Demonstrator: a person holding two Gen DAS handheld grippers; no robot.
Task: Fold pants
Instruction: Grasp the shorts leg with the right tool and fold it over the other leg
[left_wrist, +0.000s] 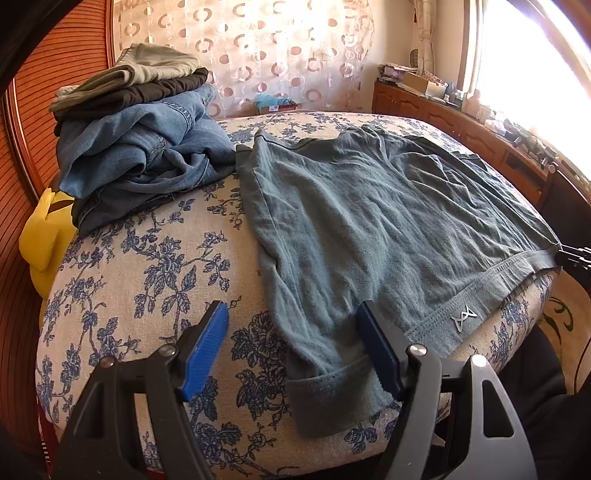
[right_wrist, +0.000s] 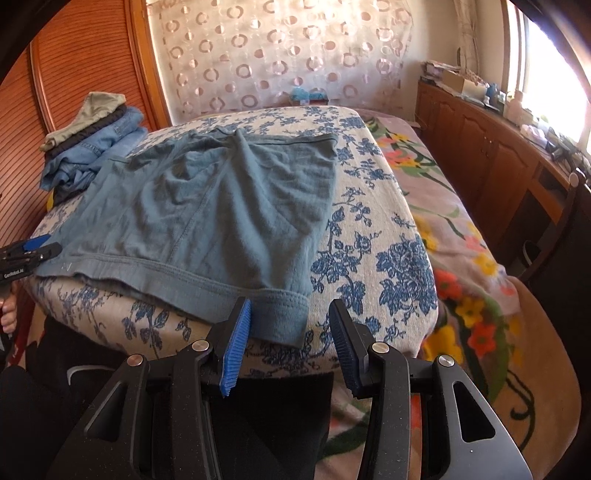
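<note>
Both claws, left claw (left_wrist: 291, 345) and right claw (right_wrist: 290, 341), gape at pants (left_wrist: 369, 229) waistband.

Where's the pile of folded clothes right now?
The pile of folded clothes sits at the far left of the floral-covered surface, just left of the teal shorts.

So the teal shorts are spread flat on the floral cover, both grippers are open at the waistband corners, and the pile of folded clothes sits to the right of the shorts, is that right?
Not quite: the pile of folded clothes sits to the left of the teal shorts, as the left wrist view shows. The rest holds: the shorts lie spread on the floral cover, with the left gripper and right gripper open at the waistband corners.
</note>
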